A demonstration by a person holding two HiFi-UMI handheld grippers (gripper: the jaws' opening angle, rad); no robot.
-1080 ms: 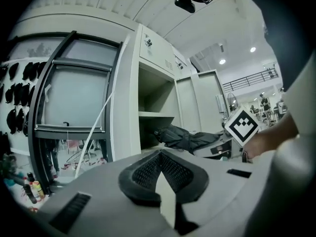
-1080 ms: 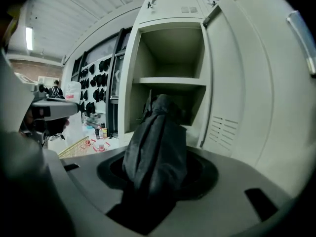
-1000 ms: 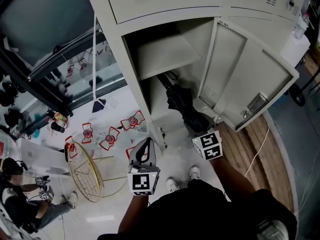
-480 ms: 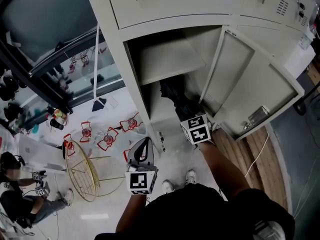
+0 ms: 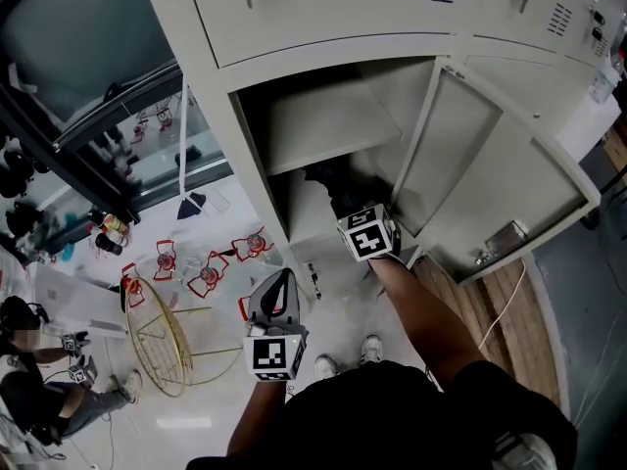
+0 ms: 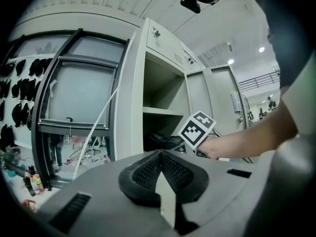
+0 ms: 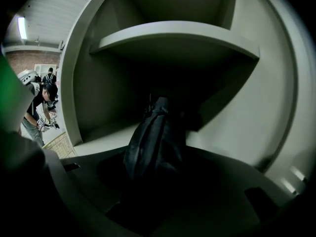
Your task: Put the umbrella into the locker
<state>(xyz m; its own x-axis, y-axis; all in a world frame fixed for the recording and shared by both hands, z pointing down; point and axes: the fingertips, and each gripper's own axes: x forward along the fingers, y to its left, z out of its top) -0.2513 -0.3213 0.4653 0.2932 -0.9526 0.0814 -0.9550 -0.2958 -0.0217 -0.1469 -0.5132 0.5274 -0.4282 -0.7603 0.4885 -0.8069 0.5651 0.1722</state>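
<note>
1. Head view: my right gripper (image 5: 355,215) reaches into the locker (image 5: 257,155) at frame centre, below the shelf (image 5: 328,116). Its tips are lost in the dark opening. The umbrella (image 5: 326,176), black and folded, shows just up-frame of the marker cube, inside the lower compartment. The door (image 5: 490,164) stands open at right. My left gripper (image 5: 279,284) sits at lower centre, well apart from the locker mouth, so the right hand is clearly nearer
2. Left gripper view: left tongs (image 6: 160,153) pressed together, nothing between them. The umbrella (image 6: 163,141) lies ahead, under the shelf
3. Right gripper view: tongs pinching the umbrella (image 7: 154,142). Its long axis runs straight away from the jaws, up-frame toward the dark back of the compartment. I judge the coming move to be a push along that axis, then release
</note>
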